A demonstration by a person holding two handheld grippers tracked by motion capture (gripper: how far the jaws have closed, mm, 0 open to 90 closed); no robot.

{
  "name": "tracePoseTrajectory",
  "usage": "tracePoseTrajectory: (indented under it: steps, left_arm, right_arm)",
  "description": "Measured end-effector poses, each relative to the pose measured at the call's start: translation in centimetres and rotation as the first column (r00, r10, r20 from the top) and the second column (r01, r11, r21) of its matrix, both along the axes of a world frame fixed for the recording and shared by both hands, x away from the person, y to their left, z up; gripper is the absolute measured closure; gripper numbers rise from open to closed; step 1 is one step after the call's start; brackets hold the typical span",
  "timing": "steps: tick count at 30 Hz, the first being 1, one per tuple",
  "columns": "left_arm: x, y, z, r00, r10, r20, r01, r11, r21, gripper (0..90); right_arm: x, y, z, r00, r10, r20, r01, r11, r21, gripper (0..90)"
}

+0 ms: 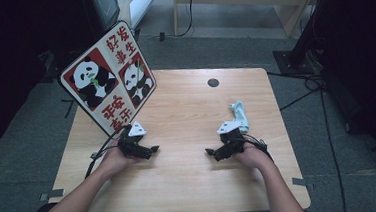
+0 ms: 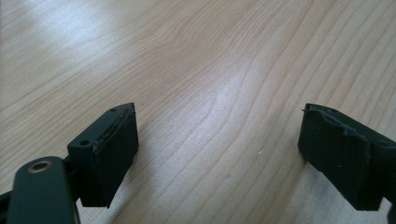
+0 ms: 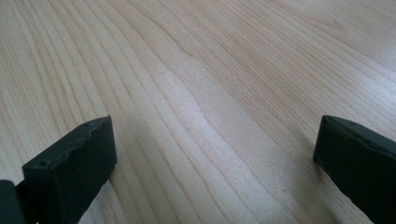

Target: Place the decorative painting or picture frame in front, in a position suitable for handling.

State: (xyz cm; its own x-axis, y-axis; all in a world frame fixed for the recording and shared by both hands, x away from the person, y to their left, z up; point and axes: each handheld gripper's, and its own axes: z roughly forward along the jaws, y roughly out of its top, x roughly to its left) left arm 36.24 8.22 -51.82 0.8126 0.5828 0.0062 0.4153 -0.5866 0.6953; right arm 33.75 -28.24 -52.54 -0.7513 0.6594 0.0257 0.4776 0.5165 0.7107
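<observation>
Both grippers rest on the desk [image 1: 186, 111], fingers spread and holding nothing — the white cloth [image 1: 238, 113] lies just behind the right gripper [image 1: 210, 153], so it could be missed or dragged; the left gripper [image 1: 154, 149] sits well apart.

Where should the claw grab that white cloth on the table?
Probably the upper end of the white cloth, which sticks up in a crumpled fold. The right gripper, open on the table beside it, could come from above and pinch there.
</observation>
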Motion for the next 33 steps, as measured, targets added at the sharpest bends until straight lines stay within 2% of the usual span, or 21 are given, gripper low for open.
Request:
tracePoseTrajectory:
  steps: [3,5,7,10,12,14,15,16,23,25,27,33]
  left_arm:
    - [0.0,-0.1,0.1,1.0,-0.004,0.0,0.004,1.0,0.006,10.8]
    - [0.0,-0.1,0.1,0.9998,-0.017,0.01,0.017,0.9999,0.002,14.4]
    - [0.1,0.1,0.1,0.9996,-0.028,0.0,0.028,0.9996,0.001,14.4]
    - [0.2,0.3,0.2,0.9997,-0.026,0.0,0.026,0.9996,0.01,14.8]
    - [0.3,0.5,0.4,0.9997,-0.021,0.016,0.02,0.9996,0.018,16.3]
    - [0.3,0.7,0.6,0.9997,-0.015,0.017,0.015,0.9999,0.002,17.2]
    - [0.4,0.9,0.8,0.9999,-0.011,0.005,0.011,0.9998,-0.015,17.4]
    - [0.4,1.0,0.9,1.0,-0.007,0.001,0.007,0.9996,-0.028,21.5]
    - [0.3,1.3,1.6,0.9999,-0.014,0.003,0.014,0.998,-0.062,25.0]
    - [0.3,1.5,2.0,0.9992,-0.018,-0.036,0.014,0.9941,-0.108,26.2]
    - [0.3,1.7,2.2,0.998,-0.027,-0.058,0.019,0.9911,-0.131,30.9]
    - [0.0,2.1,3.0,0.9984,-0.038,-0.041,0.033,0.9926,-0.116,34.7]
  right_arm:
    - [0.0,0.0,0.0,1.0,0.0,0.001,0.0,1.0,0.0,0.0]
    - [0.0,0.0,0.0,1.0,0.0,0.001,0.0,1.0,0.0,0.0]
    - [0.0,0.0,0.0,1.0,0.0,0.0,0.0,1.0,0.0,0.0]
    - [0.0,0.0,0.0,1.0,0.0,0.001,0.0,1.0,0.001,0.0]
    - [0.0,0.0,0.0,1.0,-0.001,0.001,0.001,1.0,0.002,0.0]
    - [0.0,0.0,0.0,1.0,0.0,0.0,0.0,1.0,0.002,0.0]
    - [0.0,0.0,0.0,1.0,-0.001,0.001,0.001,1.0,0.002,0.0]
    - [0.0,0.0,0.0,1.0,-0.001,0.001,0.001,1.0,0.002,0.0]
    - [0.0,0.0,0.0,1.0,0.0,0.001,0.0,1.0,0.001,0.0]
    - [0.0,0.0,0.0,1.0,0.0,0.001,0.0,1.0,0.001,0.0]
    - [0.0,0.0,0.0,1.0,0.0,0.001,0.0,1.0,0.001,0.0]
    - [0.0,0.0,0.0,1.0,0.0,0.001,0.0,1.0,0.001,0.0]
